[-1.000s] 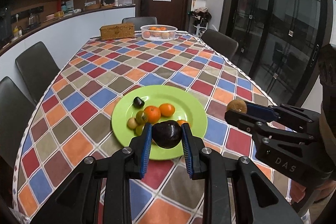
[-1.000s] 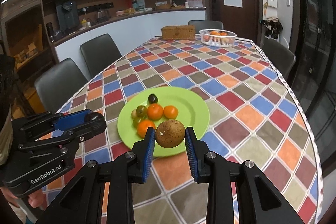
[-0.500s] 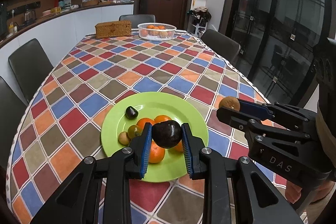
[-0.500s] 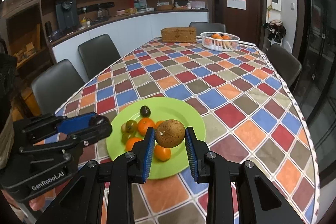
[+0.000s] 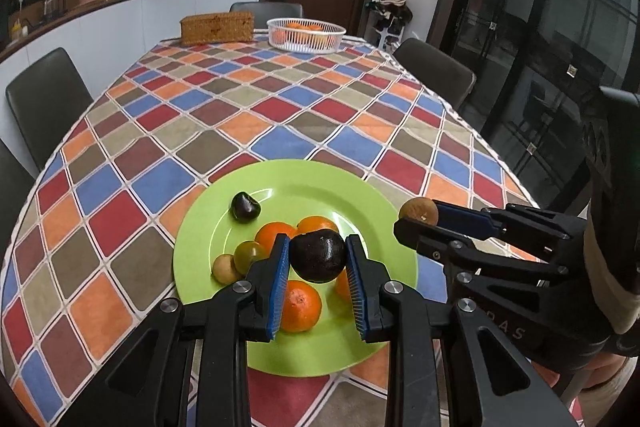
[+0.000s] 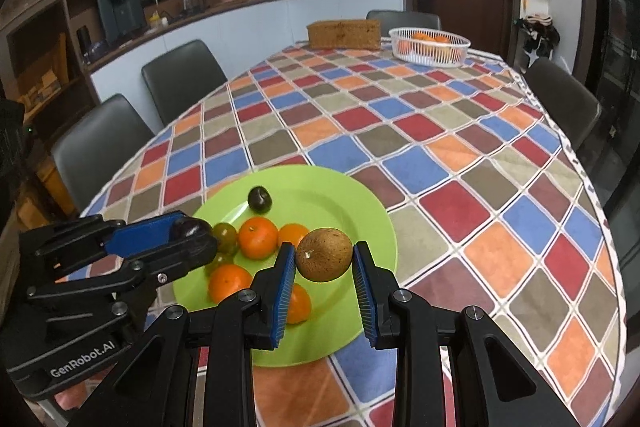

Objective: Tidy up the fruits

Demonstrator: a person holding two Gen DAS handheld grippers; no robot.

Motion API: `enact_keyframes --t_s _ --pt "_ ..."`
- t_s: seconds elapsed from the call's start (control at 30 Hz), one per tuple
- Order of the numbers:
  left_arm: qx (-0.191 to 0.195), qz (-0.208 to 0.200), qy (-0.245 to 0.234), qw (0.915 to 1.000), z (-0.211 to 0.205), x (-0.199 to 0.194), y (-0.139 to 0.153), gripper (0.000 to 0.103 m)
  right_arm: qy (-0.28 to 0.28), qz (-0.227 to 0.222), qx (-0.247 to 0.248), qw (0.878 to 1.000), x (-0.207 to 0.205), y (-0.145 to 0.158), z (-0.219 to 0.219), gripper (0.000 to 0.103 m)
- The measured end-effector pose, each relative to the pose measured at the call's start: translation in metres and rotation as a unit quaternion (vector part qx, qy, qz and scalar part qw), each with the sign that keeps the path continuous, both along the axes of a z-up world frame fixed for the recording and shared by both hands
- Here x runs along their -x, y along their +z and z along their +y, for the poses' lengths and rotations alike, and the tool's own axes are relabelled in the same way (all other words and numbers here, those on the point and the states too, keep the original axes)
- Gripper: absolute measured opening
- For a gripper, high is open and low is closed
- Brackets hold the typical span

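I see my left gripper (image 5: 318,259) clamped on a dark, near-black round fruit (image 5: 318,255), held over the lower centre of the left wrist view. My right gripper (image 6: 324,261) is closed on a brown, rough-skinned round fruit (image 6: 324,254). Both hang above the round lime-green plate (image 5: 360,195) on the chequered multicolour tablecloth (image 5: 240,107). The plate holds orange mandarins (image 5: 300,305), small green fruits (image 5: 250,255) and a dark plum (image 5: 245,206). A white wire basket (image 5: 306,34) sits at upper centre.
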State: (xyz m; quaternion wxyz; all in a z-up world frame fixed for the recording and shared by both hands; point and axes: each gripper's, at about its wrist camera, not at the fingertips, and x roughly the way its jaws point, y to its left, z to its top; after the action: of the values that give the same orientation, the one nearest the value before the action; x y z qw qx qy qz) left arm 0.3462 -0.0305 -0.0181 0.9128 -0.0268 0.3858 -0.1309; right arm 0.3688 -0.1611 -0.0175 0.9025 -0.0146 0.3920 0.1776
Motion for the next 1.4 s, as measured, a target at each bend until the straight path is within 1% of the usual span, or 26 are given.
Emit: enact_keyframes --t_s 0.17,0.33,0.43,0.47,0.5,0.6,0.87,1.03,1.13,1.23,1.33,1.4 --pt "-0.001 0.014 -0.003 0.9999 0.000 -0.008 -0.010 0.028 0.005 0.025 0.008 1.000 -0.012 -0.019 0.003 0.030" --pt "-0.001 0.028 -0.004 0.9996 -0.001 -0.014 -0.017 0.028 0.006 0.044 0.007 0.999 -0.019 -0.030 0.003 0.030" --pt "-0.004 0.034 -0.004 0.9994 -0.002 -0.016 -0.019 0.030 0.005 0.049 0.003 0.999 -0.021 -0.033 0.002 0.031" --pt "-0.005 0.034 -0.002 0.9994 -0.001 -0.016 -0.019 0.033 0.004 0.050 0.003 0.999 -0.021 -0.033 0.002 0.031" --pt "-0.007 0.033 0.000 0.9994 -0.001 -0.015 -0.019 0.034 0.003 0.050 0.002 0.999 -0.021 -0.033 0.001 0.031" --pt "-0.012 0.028 0.006 0.9995 0.001 -0.011 -0.017 0.034 0.000 0.050 0.002 0.999 -0.020 -0.032 0.000 0.031" --pt "-0.044 -0.013 0.015 0.9988 0.000 0.017 0.003 0.034 -0.008 0.021 0.007 1.000 0.003 -0.013 -0.005 0.031" --pt "-0.049 -0.039 0.021 0.9978 0.000 0.041 0.020 0.034 -0.016 -0.010 0.006 1.000 0.029 0.009 -0.009 0.031" --pt "-0.049 -0.049 0.023 0.9973 0.001 0.056 0.029 0.034 -0.025 -0.026 0.000 0.999 0.049 0.022 -0.014 0.037" --pt "-0.054 -0.059 0.024 0.9965 0.000 0.074 0.036 0.038 -0.031 -0.035 -0.007 0.999 0.067 0.030 -0.018 0.037" --pt "-0.049 -0.061 0.024 0.9967 -0.001 0.091 0.041 0.044 -0.037 -0.042 -0.014 0.998 0.086 0.036 -0.022 0.037" --pt "-0.049 -0.062 0.028 0.9965 0.000 0.102 0.044 0.048 -0.042 -0.049 -0.015 0.998 0.099 0.040 -0.024 0.043"
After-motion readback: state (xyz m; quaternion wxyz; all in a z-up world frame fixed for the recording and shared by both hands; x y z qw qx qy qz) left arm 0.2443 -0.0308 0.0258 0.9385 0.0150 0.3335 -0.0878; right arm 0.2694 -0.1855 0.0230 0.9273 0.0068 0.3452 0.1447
